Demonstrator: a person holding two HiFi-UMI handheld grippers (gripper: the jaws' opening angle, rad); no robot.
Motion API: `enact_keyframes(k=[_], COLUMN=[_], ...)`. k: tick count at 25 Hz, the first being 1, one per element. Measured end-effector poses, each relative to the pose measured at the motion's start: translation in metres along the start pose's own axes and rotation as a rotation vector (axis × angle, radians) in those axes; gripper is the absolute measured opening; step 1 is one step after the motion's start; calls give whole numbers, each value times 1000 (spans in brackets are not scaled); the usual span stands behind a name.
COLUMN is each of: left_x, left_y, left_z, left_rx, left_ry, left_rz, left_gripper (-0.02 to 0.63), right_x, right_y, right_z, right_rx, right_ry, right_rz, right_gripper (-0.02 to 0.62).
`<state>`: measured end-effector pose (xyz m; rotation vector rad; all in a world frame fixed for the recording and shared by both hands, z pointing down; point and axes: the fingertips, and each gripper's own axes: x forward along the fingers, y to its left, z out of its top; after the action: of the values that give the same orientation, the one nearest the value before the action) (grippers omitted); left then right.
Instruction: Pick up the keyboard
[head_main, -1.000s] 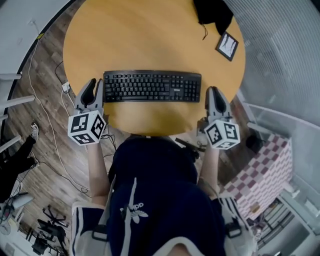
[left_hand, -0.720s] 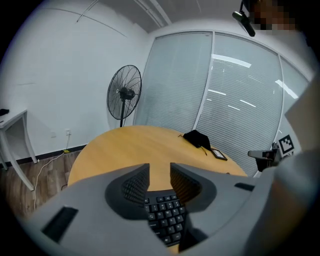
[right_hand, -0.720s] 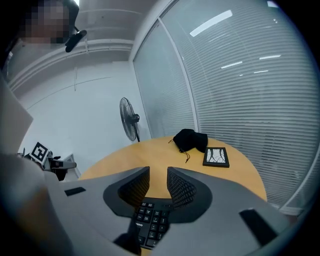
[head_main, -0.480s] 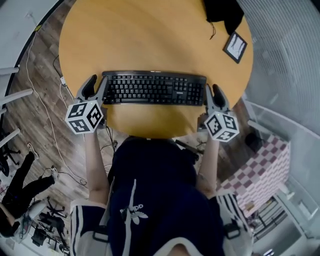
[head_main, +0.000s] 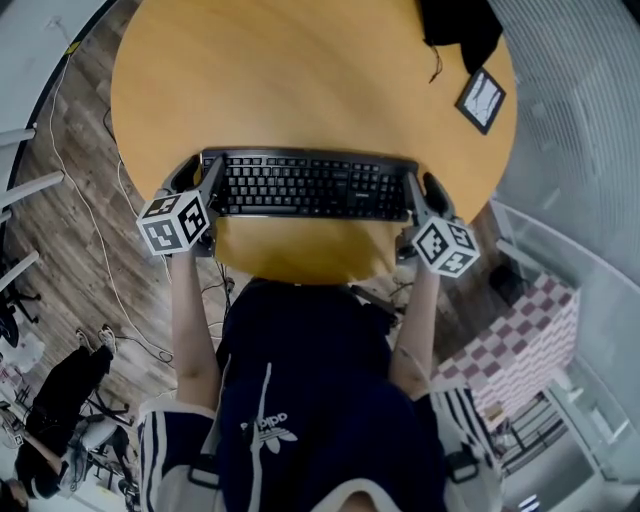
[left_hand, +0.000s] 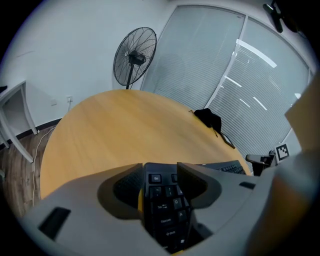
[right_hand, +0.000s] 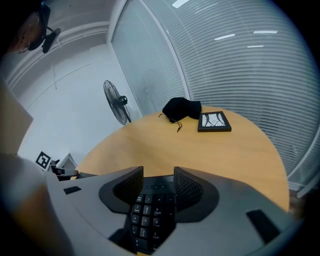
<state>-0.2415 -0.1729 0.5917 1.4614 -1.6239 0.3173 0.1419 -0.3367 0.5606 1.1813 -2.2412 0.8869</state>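
Observation:
A black keyboard (head_main: 310, 185) lies flat near the front edge of the round wooden table (head_main: 300, 80). My left gripper (head_main: 193, 178) hangs low over its left end, jaws opening; between them I see the leftmost keys of the keyboard (left_hand: 165, 210), and the pads do not press on it. My right gripper (head_main: 424, 190) is over the right end, jaws opening too, with the number pad of the keyboard (right_hand: 147, 215) between them and nothing gripped. In their own views the left gripper (left_hand: 160, 182) and right gripper (right_hand: 158, 186) each straddle an end.
A black cloth (head_main: 460, 30) and a small framed picture (head_main: 482, 100) lie at the table's far right. A standing fan (left_hand: 134, 57) is behind the table. Cables run over the floor at left. A checkered box (head_main: 520, 350) stands at right.
Both grippers have sunk from beside the table's front edge onto the keyboard's two ends. Their jaws have spread wider as they came down.

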Motion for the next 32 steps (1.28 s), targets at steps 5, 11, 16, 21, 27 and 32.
enact_keyframes(k=[5, 11, 16, 21, 27, 32], left_x=[8, 12, 13, 12, 13, 13], left_y=[5, 7, 6, 6, 6, 7], left_z=[-6, -12, -12, -12, -12, -13], left_rx=[-32, -72, -78, -88, -102, -106], left_ry=[35, 32, 34, 27, 19, -3], left_rz=[2, -15, -32, -32, -32, -28], left_gripper=[198, 198, 198, 198, 196, 196], right_x=[12, 26, 29, 25, 29, 32], right_y=[-10, -13, -23, -29, -28, -25], right_z=[-7, -18, -20, -31, -36, -35], right_rx=[41, 65, 72, 104, 189, 159], right_ry=[20, 63, 73, 115, 147, 186], right_rz=[-2, -6, -24, -25, 60, 81], right_gripper=[173, 173, 173, 175, 178, 176])
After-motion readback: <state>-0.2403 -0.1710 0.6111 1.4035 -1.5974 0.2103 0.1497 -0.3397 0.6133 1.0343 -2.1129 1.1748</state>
